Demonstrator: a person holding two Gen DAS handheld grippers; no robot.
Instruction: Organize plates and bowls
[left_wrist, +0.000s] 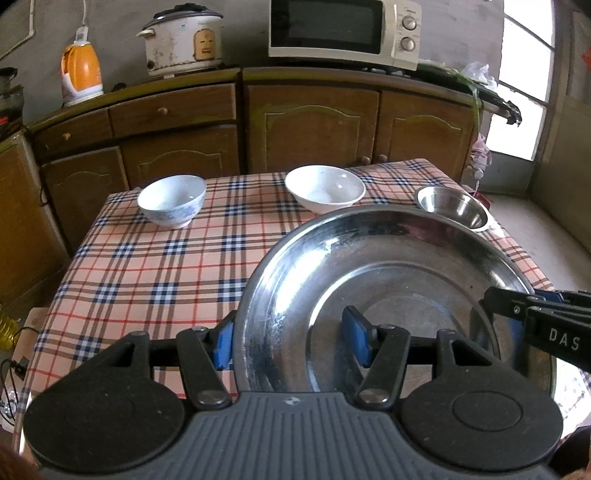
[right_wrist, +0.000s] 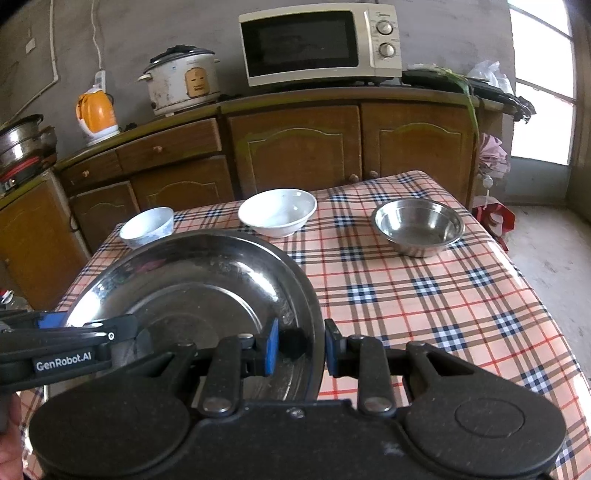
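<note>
White letters "DAS" stand on the black body of the right claw (left_wrist: 517, 317) where it reaches in at the right edge of the left wrist view; more letters may run out of frame. In the right wrist view, "GenRobot.AI" is printed in white on the black body of the left claw (right_wrist: 88, 326) at the left edge. The microwave (left_wrist: 343, 33) carries a small brand mark above its two knobs, and the rice cooker (left_wrist: 183, 40) has a tan label on its front, but both are too small and blurred to read.
</note>
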